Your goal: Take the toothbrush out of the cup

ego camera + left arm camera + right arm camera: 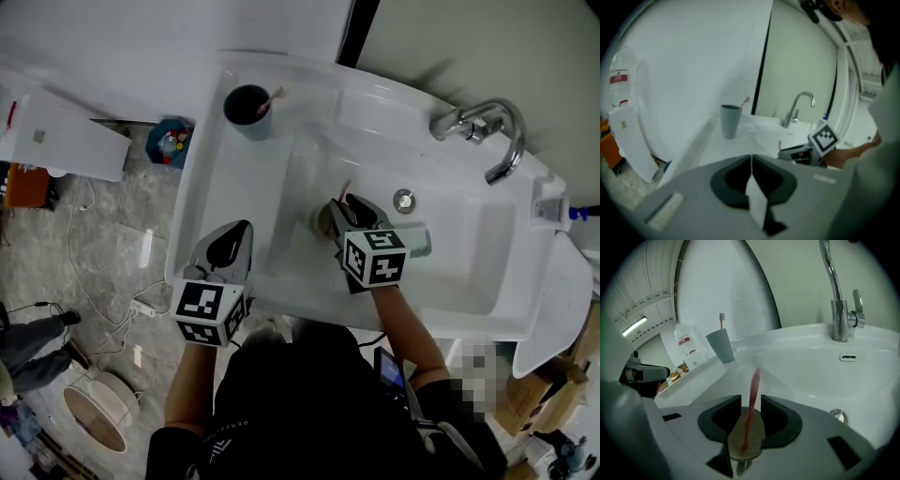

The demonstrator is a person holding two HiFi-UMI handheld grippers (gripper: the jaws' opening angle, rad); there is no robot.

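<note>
– Left gripper [234,236]?
– Jaws are found clenched, nothing held, at the sink's [214,187] front edge.
– Right gripper [751,401]?
– Jaws are spread. A pink toothbrush [753,387] is noted between them, unpinched, its foot in a tan cup [757,438]. A grey cup [247,109] is set apart on the ledge.

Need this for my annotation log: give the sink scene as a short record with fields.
place: white sink with a tap
on the ledge: dark cup, upright, a second toothbrush in it
right hand-held gripper: over the basin, jaws open, pink toothbrush between them, not clamped
left hand-held gripper: shut, empty, by the sink's left rim
</note>
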